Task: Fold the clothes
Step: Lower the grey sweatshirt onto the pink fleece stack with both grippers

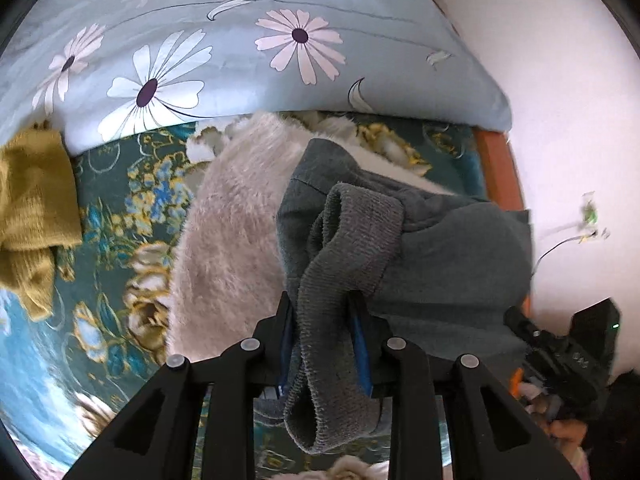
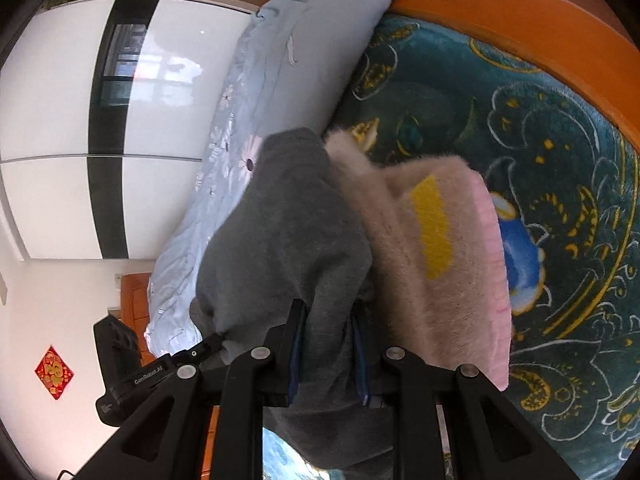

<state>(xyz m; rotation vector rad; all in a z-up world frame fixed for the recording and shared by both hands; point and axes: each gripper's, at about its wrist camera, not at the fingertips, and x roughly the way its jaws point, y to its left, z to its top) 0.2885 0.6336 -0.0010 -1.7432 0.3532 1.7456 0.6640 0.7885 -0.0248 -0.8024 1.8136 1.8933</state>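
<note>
Grey sweater (image 1: 452,264) cloth is pinched in both claws: the left claw (image 1: 326,332) grips its ribbed cuff (image 1: 340,280), and the right claw (image 2: 326,344) grips another part. Just past the claws, a fluffy pink sweater (image 2: 432,256) lies on the bed (image 2: 560,168), under the grey one.

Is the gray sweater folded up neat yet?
Not yet. The gray sweater hangs bunched, its ribbed cuff pinched in the left gripper and its body in the right gripper.

Grey garment (image 1: 440,248) | pale pink fuzzy garment (image 1: 228,240), yellow patch (image 2: 432,232) | mustard knit (image 1: 32,208) | quilt (image 1: 240,40) light blue, white-pink daisies | bedspread (image 2: 560,160) teal, gold-blue floral | bed frame (image 2: 520,20) orange.
</note>
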